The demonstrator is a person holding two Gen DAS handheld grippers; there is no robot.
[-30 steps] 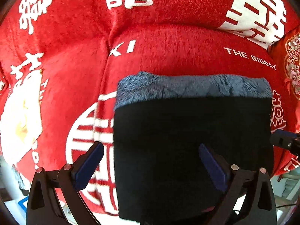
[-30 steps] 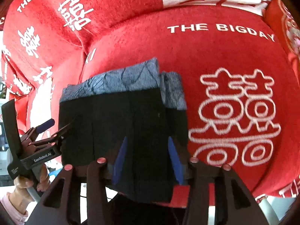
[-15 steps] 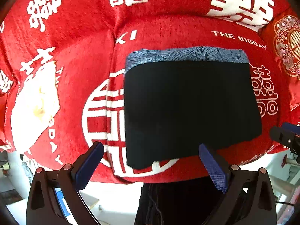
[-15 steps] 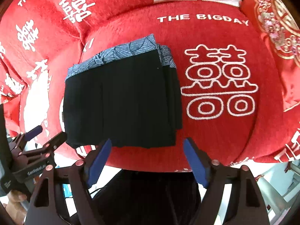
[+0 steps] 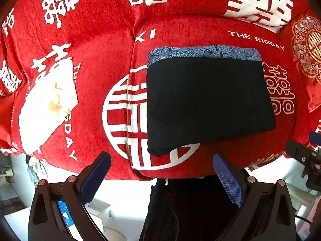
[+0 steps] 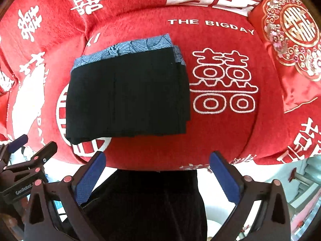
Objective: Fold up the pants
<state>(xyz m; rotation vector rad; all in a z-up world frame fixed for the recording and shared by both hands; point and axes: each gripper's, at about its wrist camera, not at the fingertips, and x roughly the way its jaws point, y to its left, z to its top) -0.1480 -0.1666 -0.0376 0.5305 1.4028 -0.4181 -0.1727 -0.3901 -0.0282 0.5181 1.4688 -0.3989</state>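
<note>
Folded pants [image 5: 206, 102] lying flat on the middle seat cushion [image 5: 200, 32] of the red sofa cover [image 5: 96, 40], roughly rectangular bundle, near edge close to the cushion's front lip. Matte black ribbed-looking fabric on top, with a strip of blue-grey leaf-patterned lining [image 5: 204, 51] peeking out along the far edge. From the right side, stacked layers stepped at the right edge [image 6: 185, 92], not perfectly flush. Near-left corner drooping a bit over the white circle print [image 5: 118, 108].

Cover itself plush, velvety red, big white double-happiness characters all over plus "THE BIGDAY" lettering [image 5: 256, 39]. Shinier satin-type cushion with gold and floral embroidery [image 6: 289, 34] tucked at the far right. Pale cream patch of cloth or print [image 5: 48, 104] off to the left, hard to tell which.

Left claw [image 5: 160, 177] spread wide, nothing between the jaws, hanging clear of the pants over the sofa's front edge. Blue pads [image 5: 228, 182] with a fine grid texture, set in black angular frames with little red rivets. Right claw [image 6: 158, 177] also spread wide, jaws having just been opening, nothing between them, off the fabric too. Same blue grid-textured pads [image 6: 89, 178] there. Each claw also poking into the edge of the other's view. Dark cloth [image 6: 144, 206] below both claws, in front of the sofa, possibly the person's clothing.
</note>
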